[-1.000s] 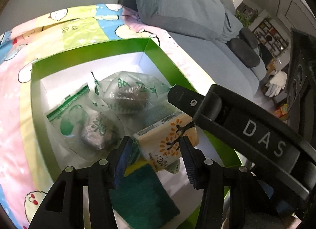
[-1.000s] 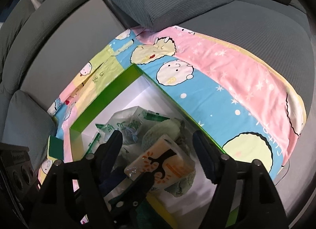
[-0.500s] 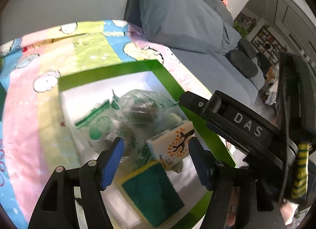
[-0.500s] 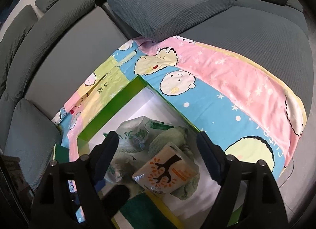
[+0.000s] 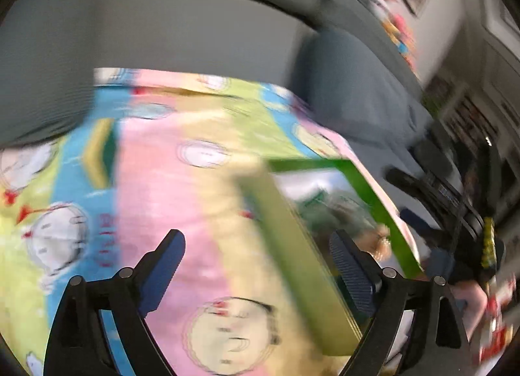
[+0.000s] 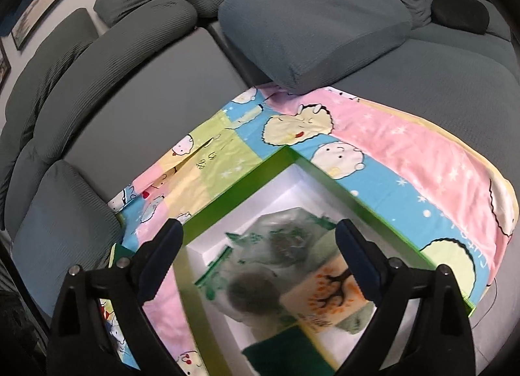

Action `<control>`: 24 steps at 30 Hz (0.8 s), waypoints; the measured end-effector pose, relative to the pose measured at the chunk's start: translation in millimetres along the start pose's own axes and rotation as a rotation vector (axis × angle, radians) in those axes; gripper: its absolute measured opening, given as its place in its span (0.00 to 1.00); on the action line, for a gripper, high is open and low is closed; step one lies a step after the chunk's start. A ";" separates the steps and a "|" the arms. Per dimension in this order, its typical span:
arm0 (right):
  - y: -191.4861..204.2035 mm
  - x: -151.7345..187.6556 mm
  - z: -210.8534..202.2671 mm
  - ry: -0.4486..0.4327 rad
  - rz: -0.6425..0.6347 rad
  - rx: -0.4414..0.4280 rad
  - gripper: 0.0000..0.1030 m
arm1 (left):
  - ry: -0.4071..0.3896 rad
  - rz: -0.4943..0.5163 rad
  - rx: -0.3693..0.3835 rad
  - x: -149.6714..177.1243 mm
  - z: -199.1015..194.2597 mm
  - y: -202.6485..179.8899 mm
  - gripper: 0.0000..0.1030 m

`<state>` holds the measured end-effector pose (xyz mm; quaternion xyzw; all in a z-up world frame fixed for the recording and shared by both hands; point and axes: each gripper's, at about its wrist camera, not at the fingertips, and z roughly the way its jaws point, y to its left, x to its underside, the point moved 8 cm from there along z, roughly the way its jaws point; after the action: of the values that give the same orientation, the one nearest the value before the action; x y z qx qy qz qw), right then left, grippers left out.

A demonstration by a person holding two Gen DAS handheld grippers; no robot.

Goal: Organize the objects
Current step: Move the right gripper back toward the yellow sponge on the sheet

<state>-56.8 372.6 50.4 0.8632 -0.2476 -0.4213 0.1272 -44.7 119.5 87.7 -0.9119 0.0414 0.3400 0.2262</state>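
Both grippers empty, jaws spread wide, having just been opening with nothing between them. My left gripper (image 5: 256,265) sits low centre of its badly blurred view, over the cartoon blanket (image 5: 156,200), with the green box (image 5: 380,200) off at right. A green-and-yellow sponge (image 5: 99,156) lies on the blanket at mid left, well apart from the box; looks like the next thing to collect, my guess. My right gripper (image 6: 256,260) hangs above the box (image 6: 227,204) in the lower half of its view.

Box contents, lower centre of the right view: two clear bagged items (image 6: 260,265), a tissue pack with a tree print (image 6: 331,291), a dark green sponge (image 6: 276,353) at the bottom edge, a pale green lump under the tissue pack that I can't identify.

Risks from here:
- left jaw's right finger is close to the box wall; a fast sweep could clip it and shove the box on the soft blanket.
- tissue pack rests tilted on the other things, so a knock may tip it.
- blanket is loose cloth, so the jaws may snag it when closing on the flat sponge.
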 end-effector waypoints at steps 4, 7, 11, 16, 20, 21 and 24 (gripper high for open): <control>31.9 9.4 6.4 0.009 -0.051 -0.043 0.92 | -0.073 -0.121 -0.089 -7.5 -10.6 63.4 0.89; 58.8 18.8 7.6 0.009 -0.111 -0.071 0.92 | -0.081 -0.208 -0.204 -9.8 -14.5 106.8 0.89; 97.0 34.0 12.1 0.018 -0.197 -0.119 0.92 | -0.097 -0.275 -0.281 -10.8 -27.3 144.1 0.89; 152.2 61.3 22.6 0.086 -0.243 -0.276 0.92 | -0.116 -0.380 -0.330 -6.8 -45.5 185.3 0.89; 203.6 90.1 39.8 0.193 -0.279 -0.380 0.88 | -0.098 -0.434 -0.427 1.8 -53.0 215.9 0.89; 218.0 99.3 48.3 0.244 -0.280 -0.386 0.79 | -0.096 -0.448 -0.436 3.8 -53.9 220.9 0.89; 259.2 119.1 76.6 0.370 -0.275 -0.406 0.63 | -0.090 -0.475 -0.419 5.8 -52.3 224.5 0.89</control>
<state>-138.1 89.0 35.3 0.9075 -0.0119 -0.3111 0.2819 -60.3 -103.9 32.6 -0.9068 -0.2536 0.3189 0.1083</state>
